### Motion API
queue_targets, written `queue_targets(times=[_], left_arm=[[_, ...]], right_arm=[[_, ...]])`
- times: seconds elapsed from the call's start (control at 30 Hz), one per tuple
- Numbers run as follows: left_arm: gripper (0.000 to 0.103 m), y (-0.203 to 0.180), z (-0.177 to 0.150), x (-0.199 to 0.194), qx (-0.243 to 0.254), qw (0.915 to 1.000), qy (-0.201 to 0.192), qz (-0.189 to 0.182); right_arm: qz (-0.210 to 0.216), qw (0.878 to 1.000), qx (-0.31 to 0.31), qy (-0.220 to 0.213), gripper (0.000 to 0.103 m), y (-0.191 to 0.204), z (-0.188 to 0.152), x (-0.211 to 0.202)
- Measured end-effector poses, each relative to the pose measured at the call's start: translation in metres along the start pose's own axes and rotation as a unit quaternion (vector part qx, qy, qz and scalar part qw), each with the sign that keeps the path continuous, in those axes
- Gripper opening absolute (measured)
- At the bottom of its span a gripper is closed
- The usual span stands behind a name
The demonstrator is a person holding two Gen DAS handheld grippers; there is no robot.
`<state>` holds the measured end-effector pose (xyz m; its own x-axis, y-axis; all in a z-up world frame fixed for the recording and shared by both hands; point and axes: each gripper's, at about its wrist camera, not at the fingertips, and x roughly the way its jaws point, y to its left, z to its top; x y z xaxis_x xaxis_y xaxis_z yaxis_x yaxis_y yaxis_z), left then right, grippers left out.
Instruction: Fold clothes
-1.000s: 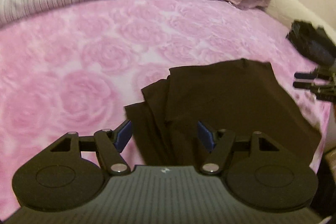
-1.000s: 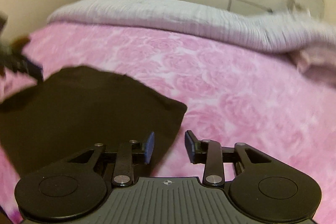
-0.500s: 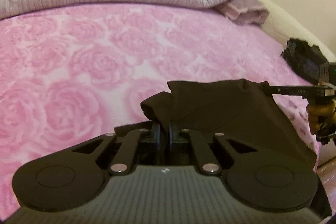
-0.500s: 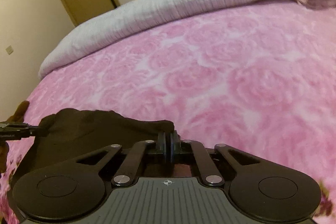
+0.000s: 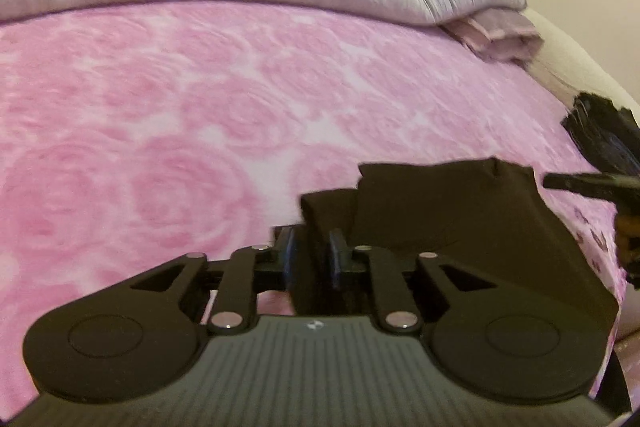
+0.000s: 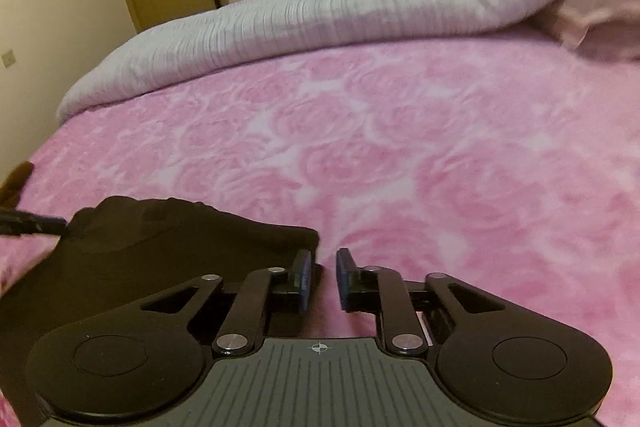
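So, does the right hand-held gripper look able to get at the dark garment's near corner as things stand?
Probably yes: the right hand-held gripper, its jaws just opening with only blanket between them, sits beside the dark garment corner, nothing in the way.

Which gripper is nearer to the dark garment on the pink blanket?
Left. The left gripper straddles the dark garment's folded edge, fabric between its jaws, which have just been opening. The right gripper sits beside the garment's corner, jaws also just opening, only pink blanket between them.
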<state>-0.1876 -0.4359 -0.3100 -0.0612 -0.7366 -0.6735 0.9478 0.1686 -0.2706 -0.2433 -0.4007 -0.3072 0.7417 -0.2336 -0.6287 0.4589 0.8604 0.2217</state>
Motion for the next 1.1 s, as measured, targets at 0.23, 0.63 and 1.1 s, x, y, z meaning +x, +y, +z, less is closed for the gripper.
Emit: queue_targets(times=[0.23, 0.63, 1.1], left_arm=[[0.015, -0.032, 0.001, -0.009, 0.03, 0.9991, 0.003, -0.029], [0.005, -0.033, 0.001, 0.035, 0.06, 0.9974, 0.032, -0.024], [0.038, -0.036, 0.012, 0.046, 0.063, 0.9954, 0.069, -0.023]], right_arm=[[0.036, 0.999, 0.021, -0.012, 0.046, 0.029, -0.024, -0.028], [0.042, 0.999, -0.021, 0.024, 0.047, 0.04, -0.028, 0.01], [0.036, 0.999, -0.012, 0.025, 0.048, 0.032, -0.029, 0.005]])
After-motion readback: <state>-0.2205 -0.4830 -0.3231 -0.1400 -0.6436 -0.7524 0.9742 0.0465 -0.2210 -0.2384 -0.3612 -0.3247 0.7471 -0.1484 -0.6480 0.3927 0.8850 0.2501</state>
